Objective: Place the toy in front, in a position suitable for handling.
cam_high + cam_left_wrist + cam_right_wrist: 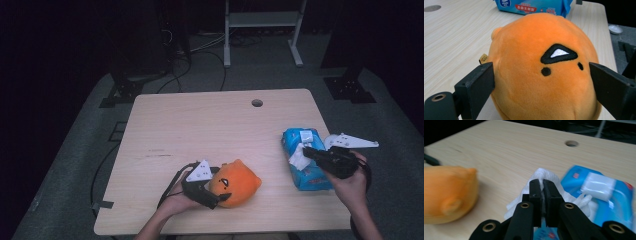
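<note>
Plush and wipe both grabbed

Left tongs clamp the orange plush, its bottom cut off; right tongs pinch a white wipe from the blue pack at 3 o'clock, half hiding it.

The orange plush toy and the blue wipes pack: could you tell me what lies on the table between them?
Nothing: in the high view, bare table separates the orange plush toy from the blue wipes pack.

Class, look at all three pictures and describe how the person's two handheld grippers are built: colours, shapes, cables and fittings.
The left gripper and right gripper are both black, each topped with a pale grey three-cornered plate. A black cable loops from the left one. In the gripper views, the jaws are flat, blocky black bars with brass-coloured rivets at their joints. The forearms show no sleeves.
</note>
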Action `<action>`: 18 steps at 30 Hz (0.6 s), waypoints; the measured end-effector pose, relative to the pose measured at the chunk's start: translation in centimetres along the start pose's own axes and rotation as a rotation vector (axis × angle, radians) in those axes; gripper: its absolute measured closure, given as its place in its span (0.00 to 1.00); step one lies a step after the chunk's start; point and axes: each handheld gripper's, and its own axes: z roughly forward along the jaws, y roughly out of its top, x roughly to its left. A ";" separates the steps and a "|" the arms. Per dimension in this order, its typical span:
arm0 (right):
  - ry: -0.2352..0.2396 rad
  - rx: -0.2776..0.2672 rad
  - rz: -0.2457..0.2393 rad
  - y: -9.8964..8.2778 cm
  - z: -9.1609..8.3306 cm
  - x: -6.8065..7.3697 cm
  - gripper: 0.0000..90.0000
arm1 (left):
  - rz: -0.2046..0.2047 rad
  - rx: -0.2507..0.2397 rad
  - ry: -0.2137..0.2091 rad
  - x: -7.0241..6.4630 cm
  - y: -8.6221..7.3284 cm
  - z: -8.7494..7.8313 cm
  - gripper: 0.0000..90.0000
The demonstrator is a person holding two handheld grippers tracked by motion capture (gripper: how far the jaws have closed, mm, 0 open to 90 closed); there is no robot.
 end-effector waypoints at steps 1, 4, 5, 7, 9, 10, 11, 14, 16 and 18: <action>0.022 -0.006 -0.009 0.3 -0.1 0.6 0.95 | 0.000 0.000 0.000 0.0 0.0 0.0 0.10; 0.100 -0.027 -0.046 1.2 -0.2 2.7 0.95 | 0.001 -0.006 0.004 -0.1 0.0 0.2 0.10; 0.132 -0.033 -0.060 1.5 -0.2 3.6 0.95 | 0.001 -0.006 0.004 -0.1 0.0 0.2 0.10; 0.200 -0.043 -0.092 2.1 -0.1 5.4 0.95 | 0.003 -0.011 0.002 -0.1 -0.1 0.3 0.10; 0.277 -0.047 -0.118 2.7 0.0 7.4 0.95 | 0.004 -0.015 0.003 -0.1 -0.2 0.3 0.10; 0.315 -0.047 -0.136 3.0 0.0 8.4 0.95 | 0.005 -0.016 0.004 -0.2 -0.2 0.3 0.10; 0.348 -0.045 -0.155 3.2 0.0 9.4 0.95 | 0.007 -0.017 0.005 -0.2 -0.2 0.3 0.10; 0.441 -0.041 -0.195 3.6 0.4 11.9 0.95 | 0.005 -0.025 0.002 -0.2 -0.3 0.4 0.10; 0.513 -0.038 -0.195 3.6 0.7 13.0 0.95 | 0.007 -0.027 0.000 -0.1 -0.3 0.4 0.10; 0.567 -0.029 -0.184 3.5 1.3 13.6 0.95 | 0.010 -0.029 -0.001 -0.1 -0.3 0.4 0.10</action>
